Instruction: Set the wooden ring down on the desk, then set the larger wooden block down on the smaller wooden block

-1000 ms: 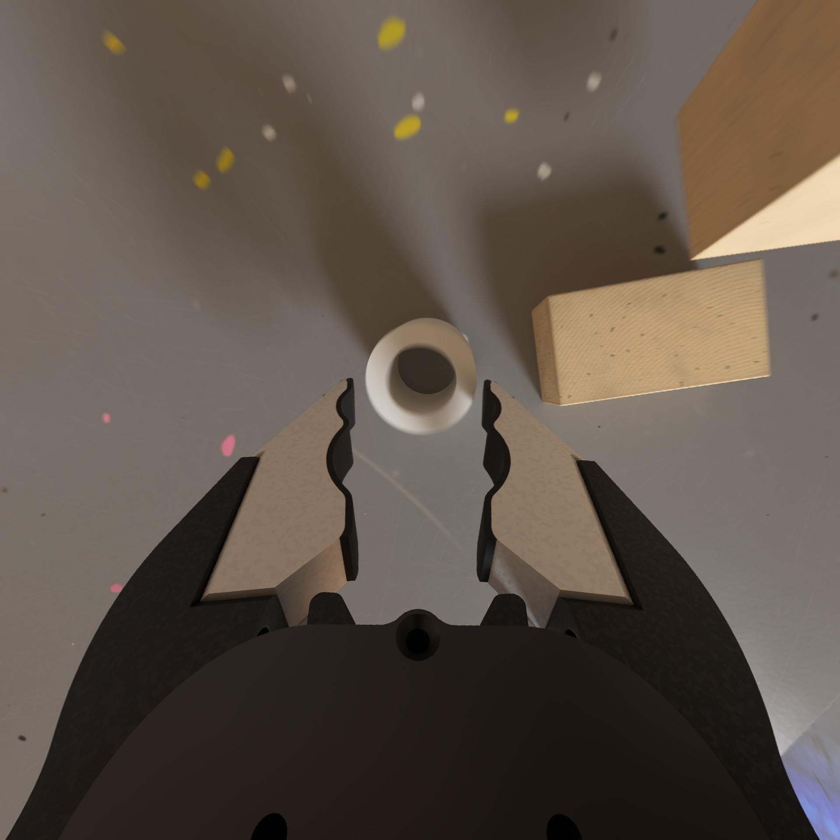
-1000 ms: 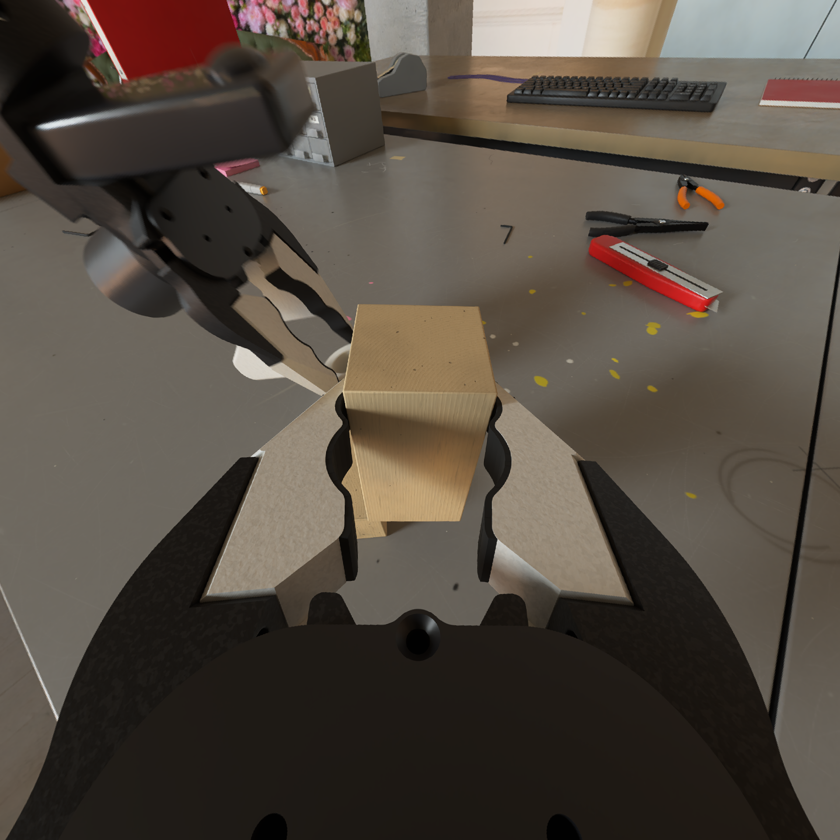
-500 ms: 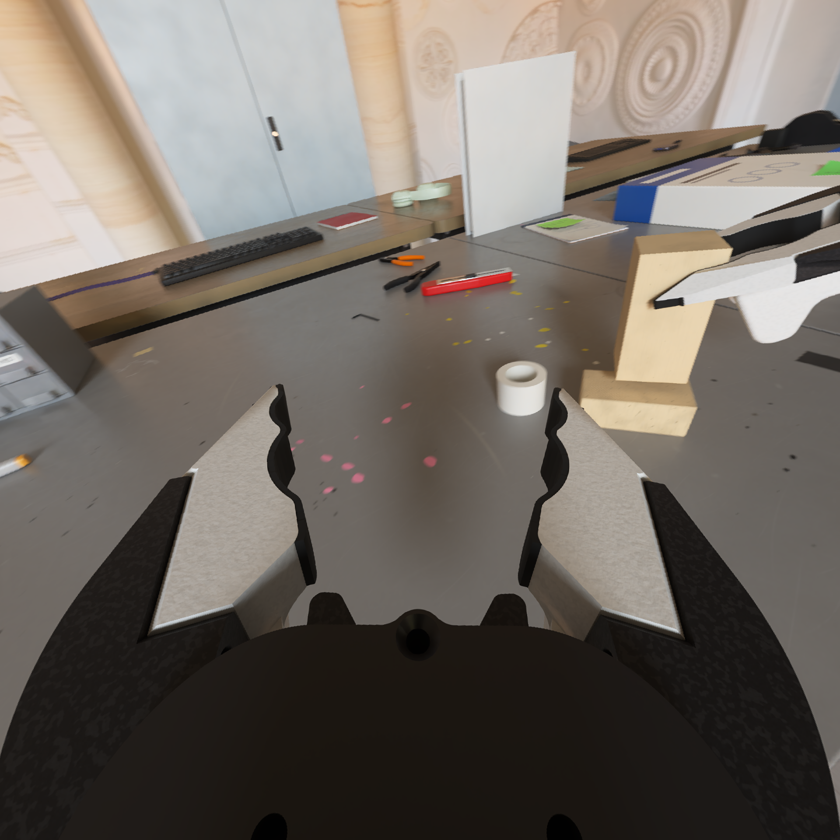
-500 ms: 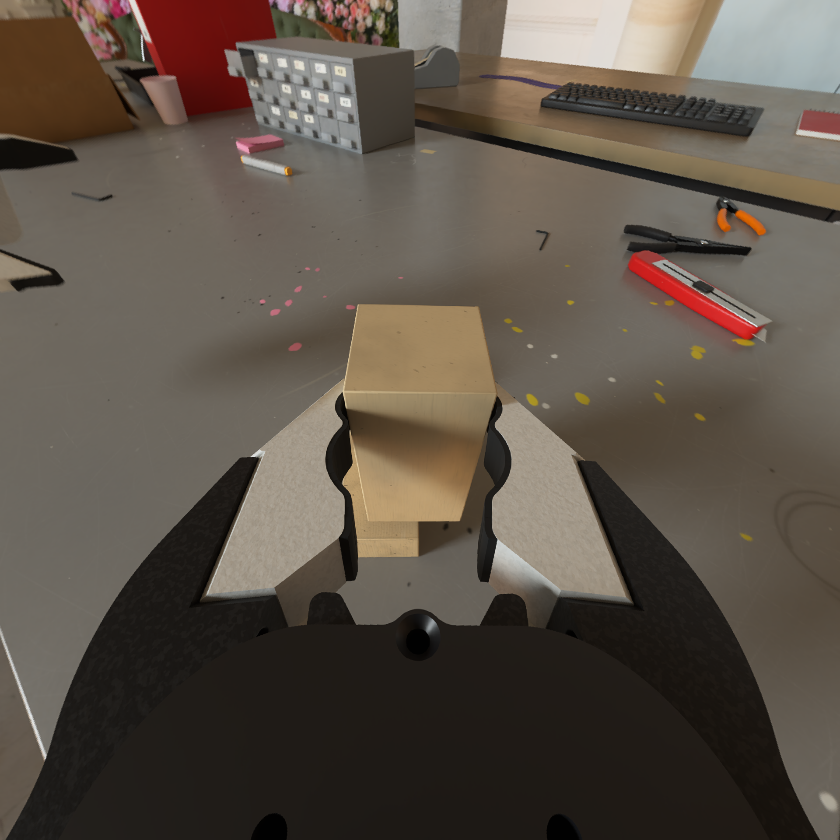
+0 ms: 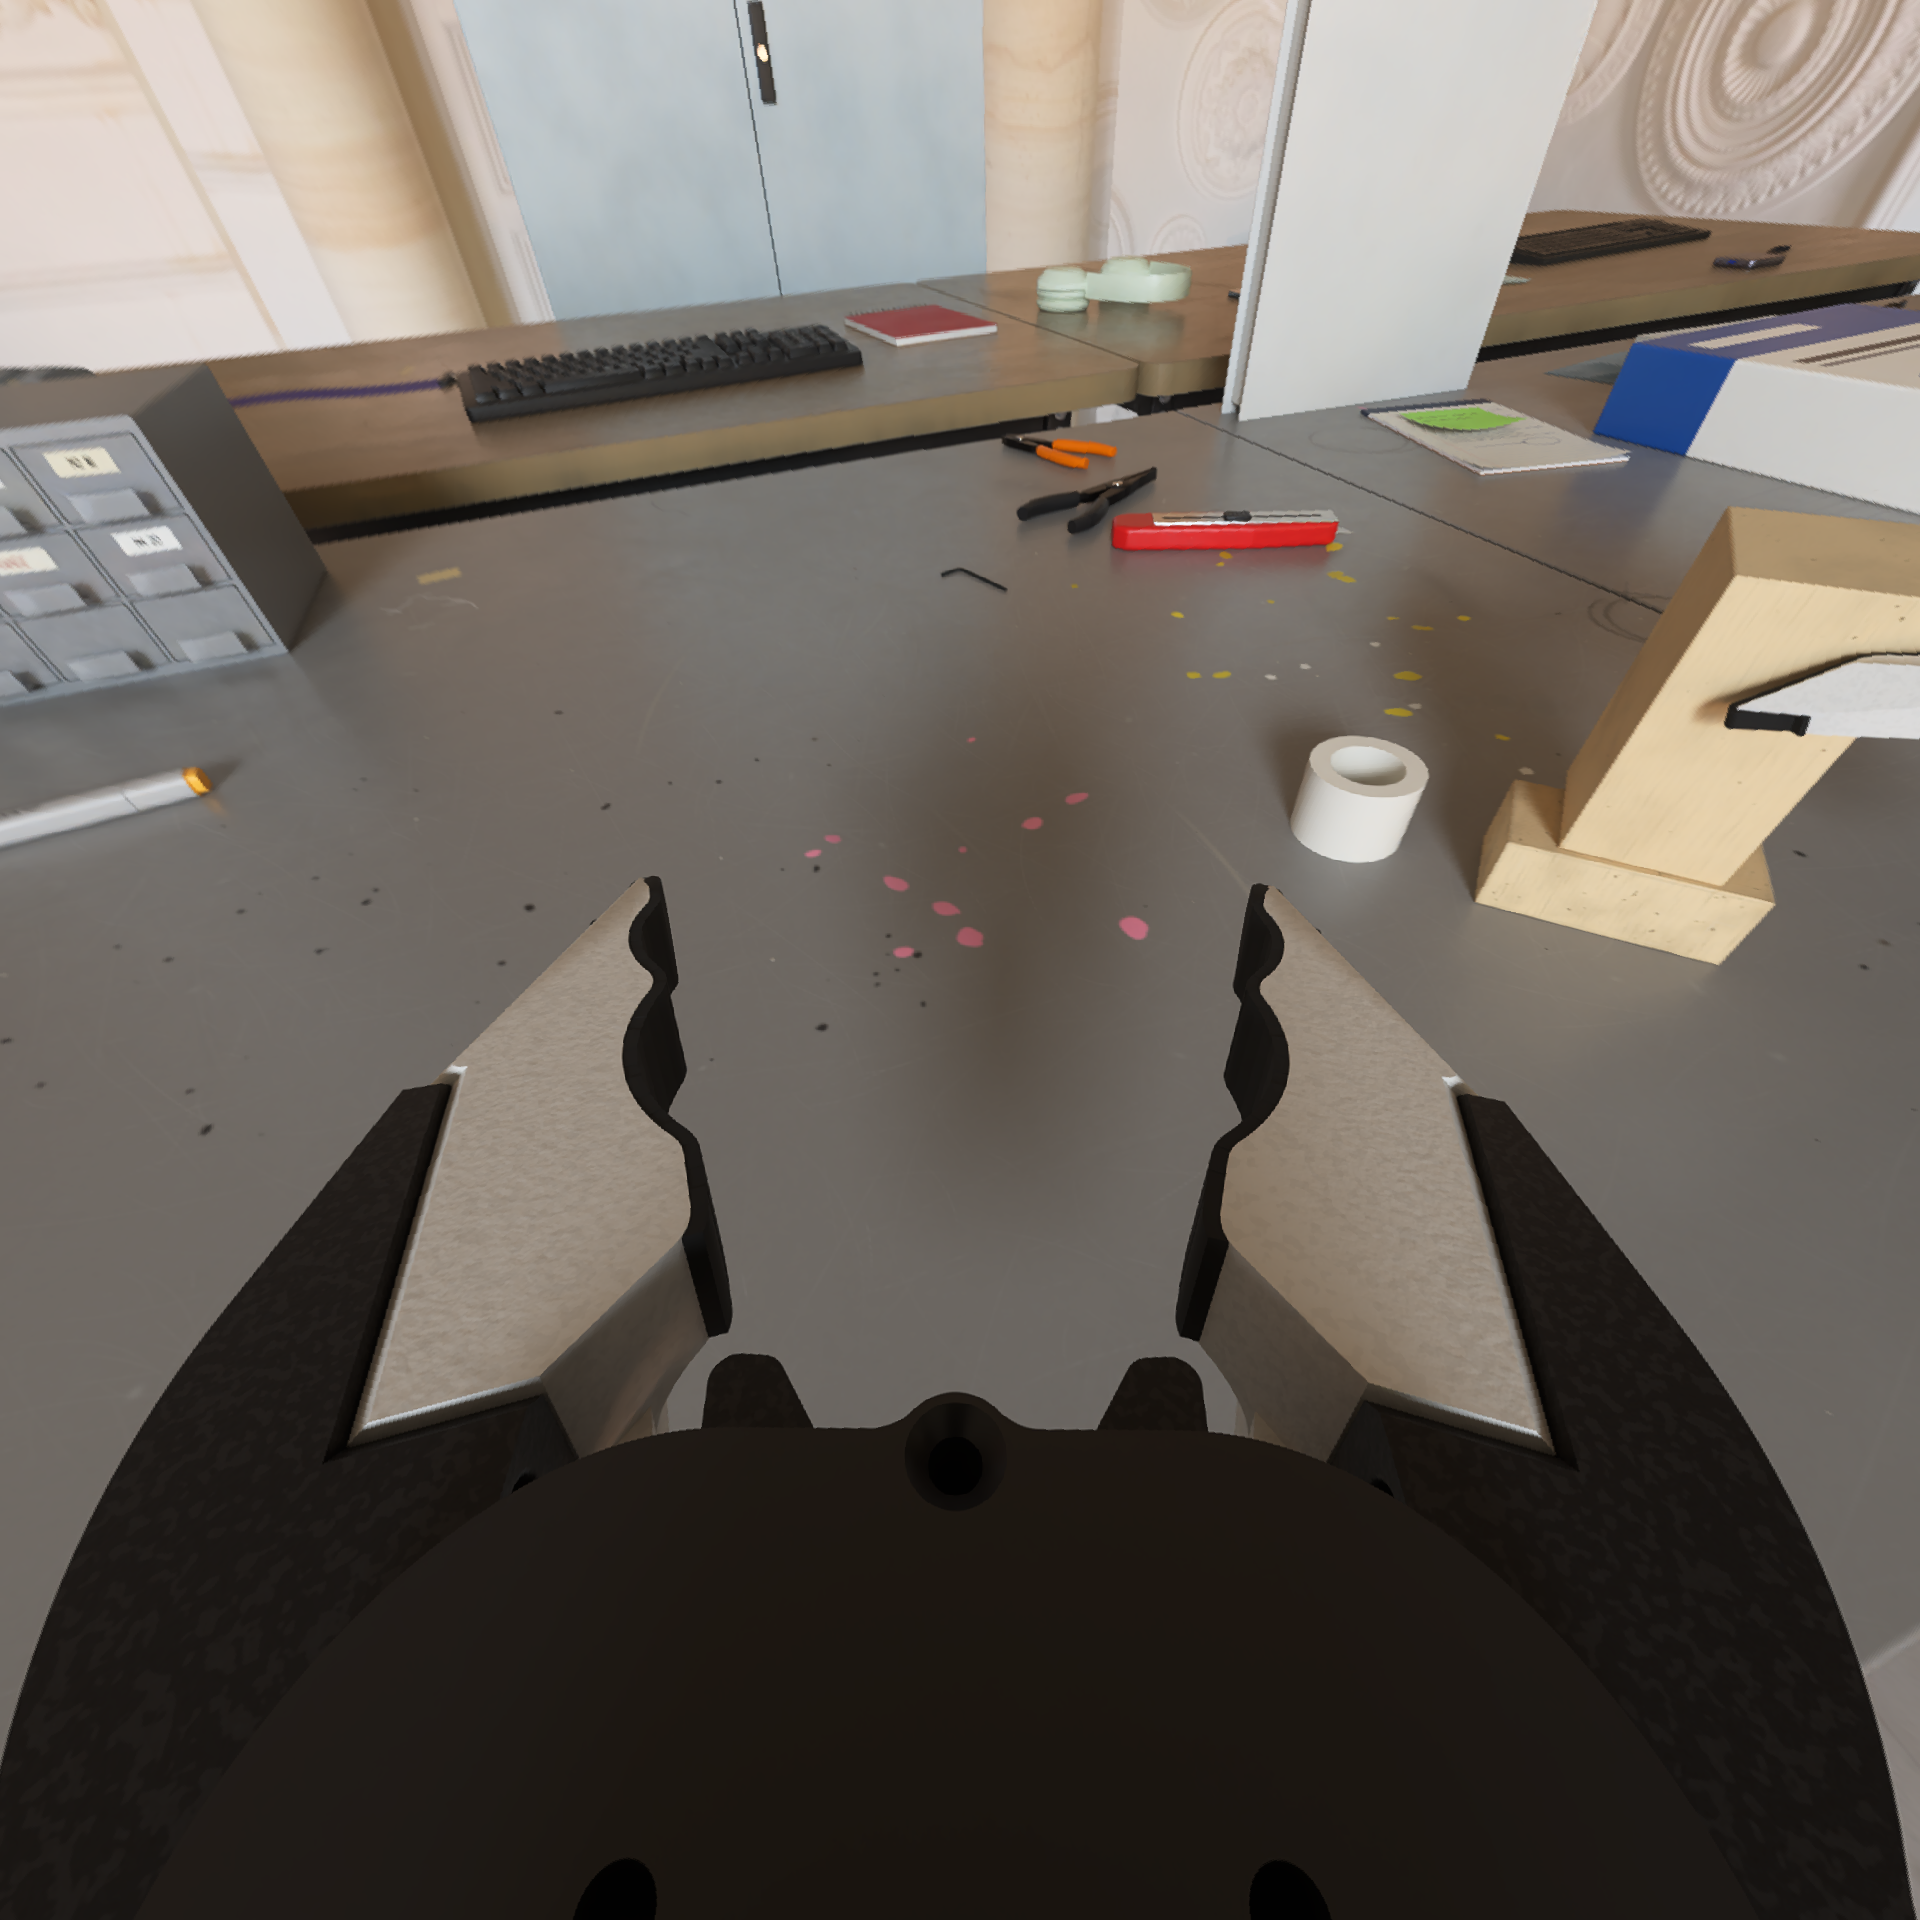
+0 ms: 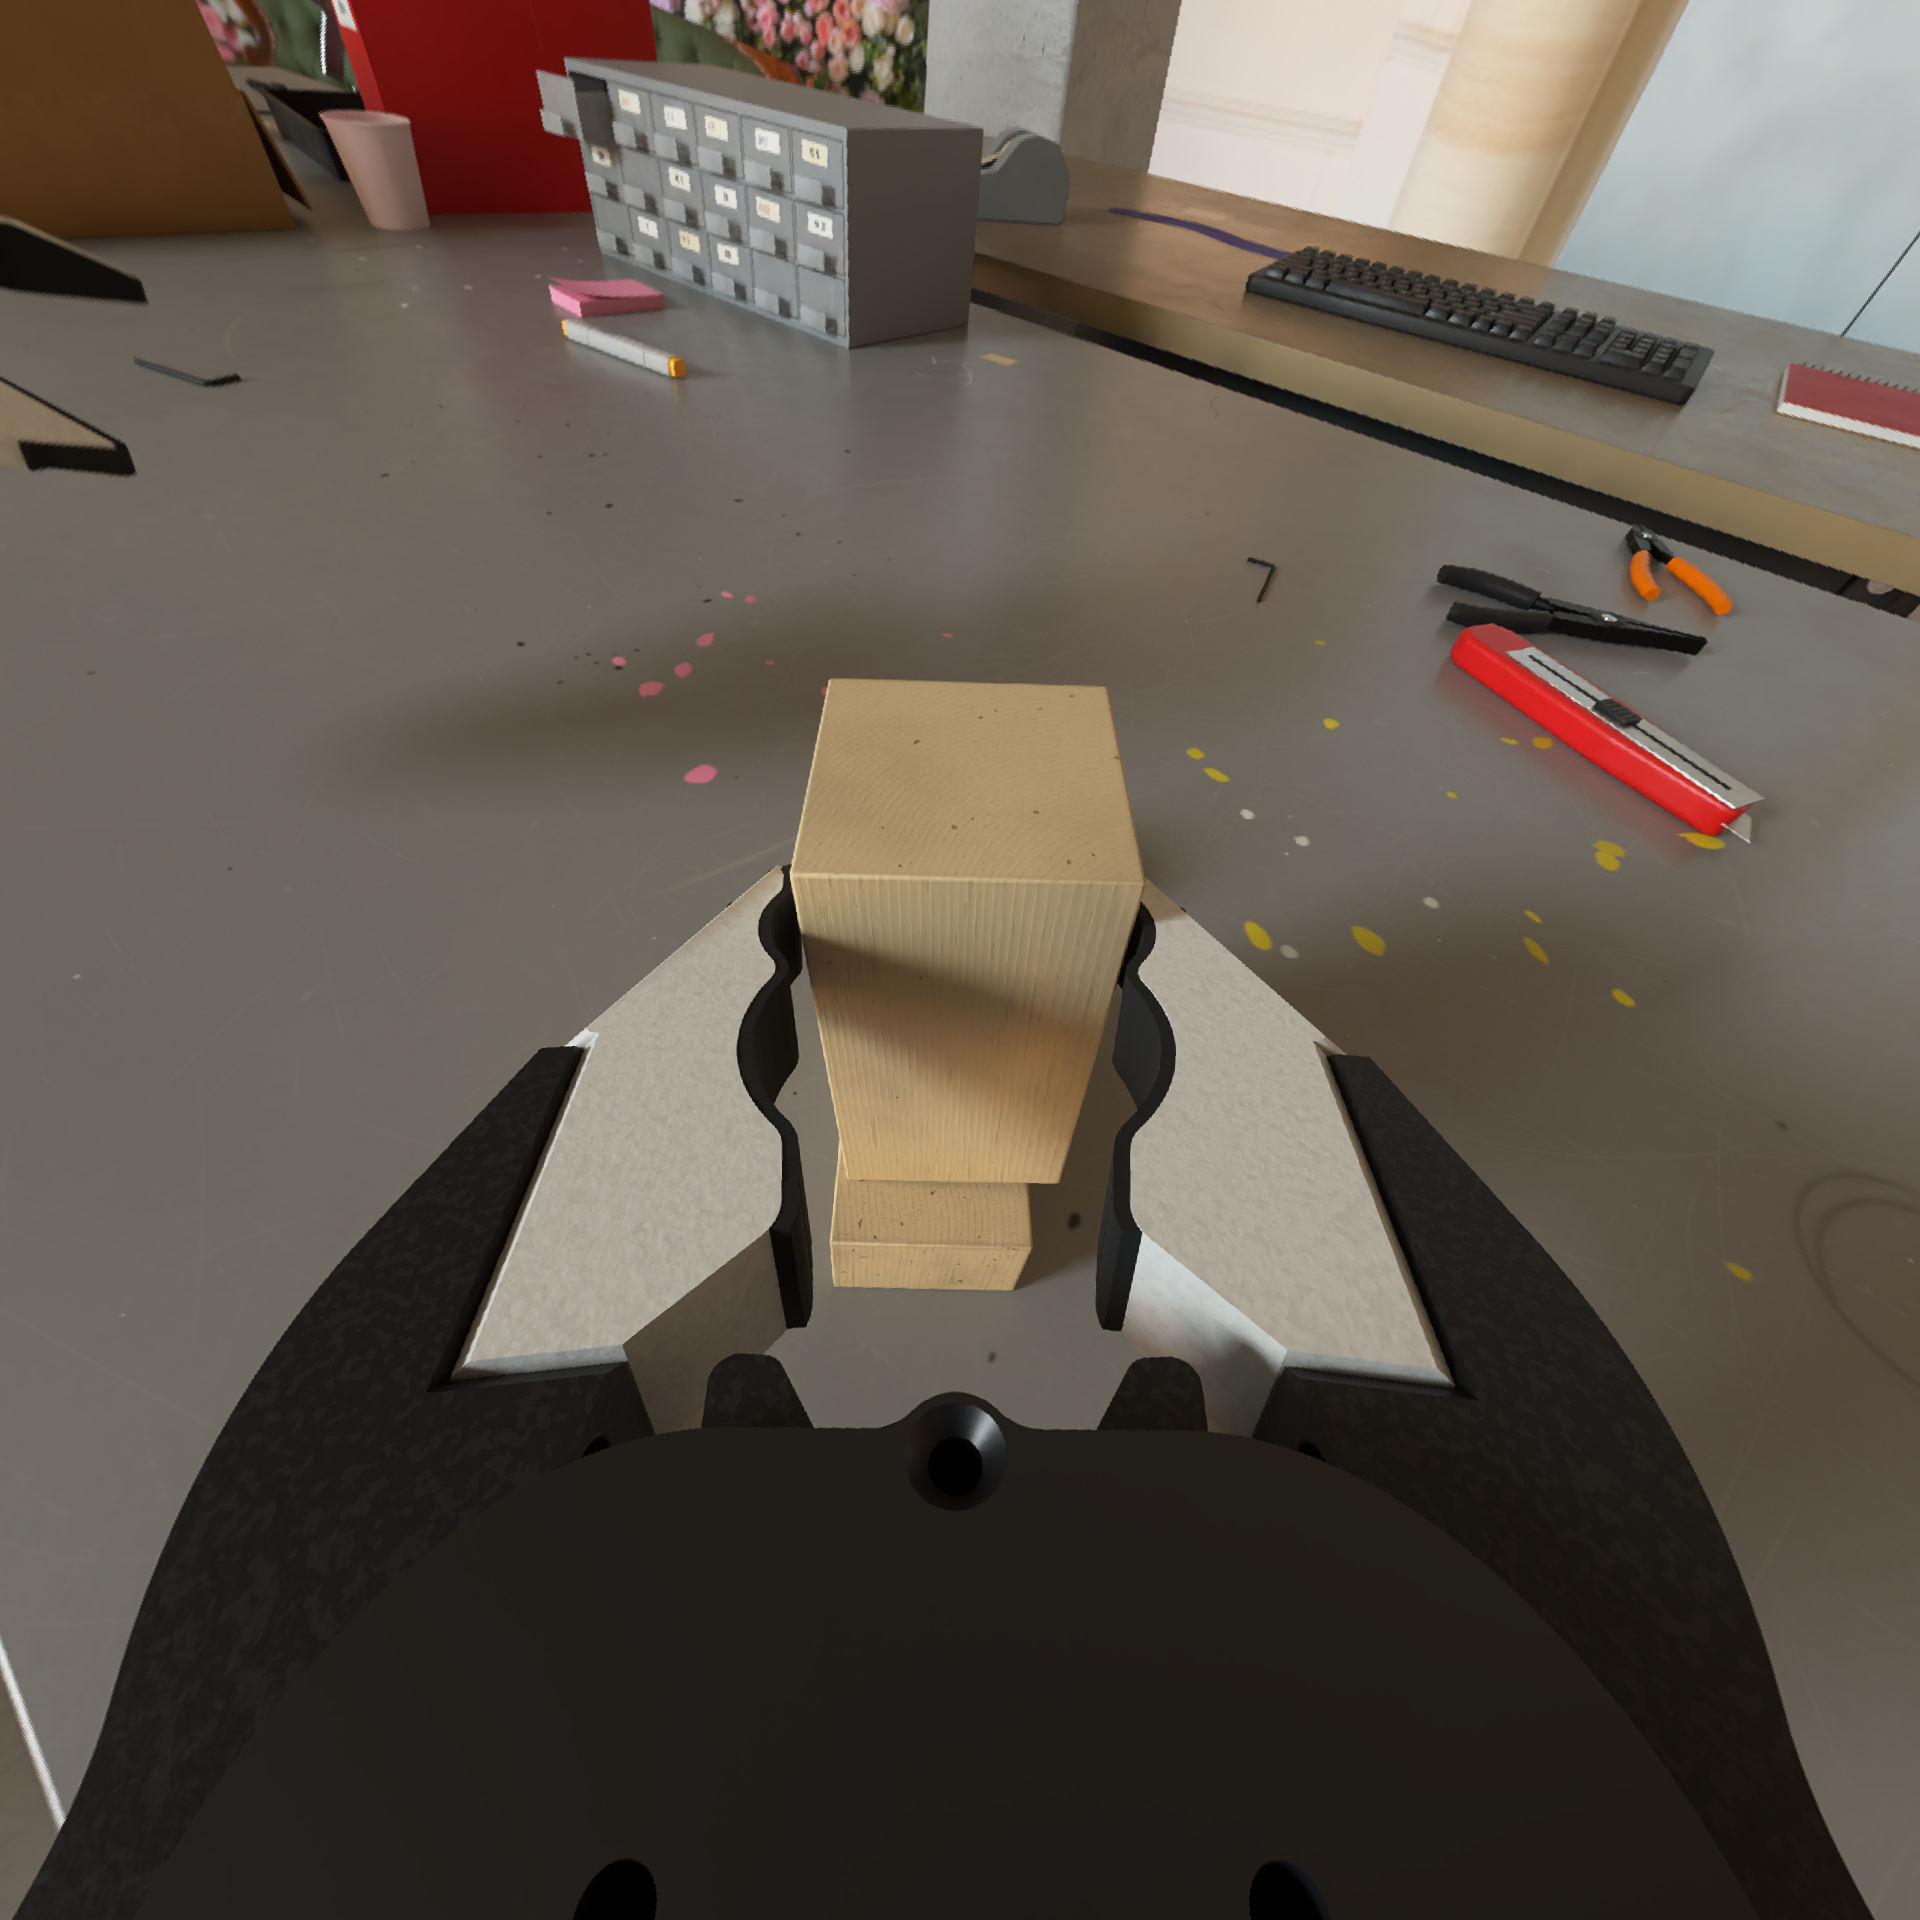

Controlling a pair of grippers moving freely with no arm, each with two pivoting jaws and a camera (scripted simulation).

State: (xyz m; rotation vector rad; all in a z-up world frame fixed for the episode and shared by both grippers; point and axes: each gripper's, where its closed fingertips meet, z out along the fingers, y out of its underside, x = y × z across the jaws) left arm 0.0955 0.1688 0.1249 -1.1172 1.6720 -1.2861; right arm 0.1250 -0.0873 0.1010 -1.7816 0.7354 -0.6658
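Larger block clamped upright on the smaller one; ring free on the desk.

In the right wrist view the larger wooden block [image 6: 966,935] hides most of the smaller wooden block [image 6: 930,1236] beneath it and hides the ring altogether. The right gripper [image 6: 961,914] pinches the larger block between both fingertips, its base resting on the smaller block. Only the left wrist view shows the wooden ring [image 5: 1358,798]: it stands on end on the grey desk [image 5: 727,727], just left of the smaller block, ahead and to the right of the left gripper [image 5: 956,904], whose jaws are spread wide and empty. There the frame edge cuts off the right gripper, leaving one fingertip against the block's side.
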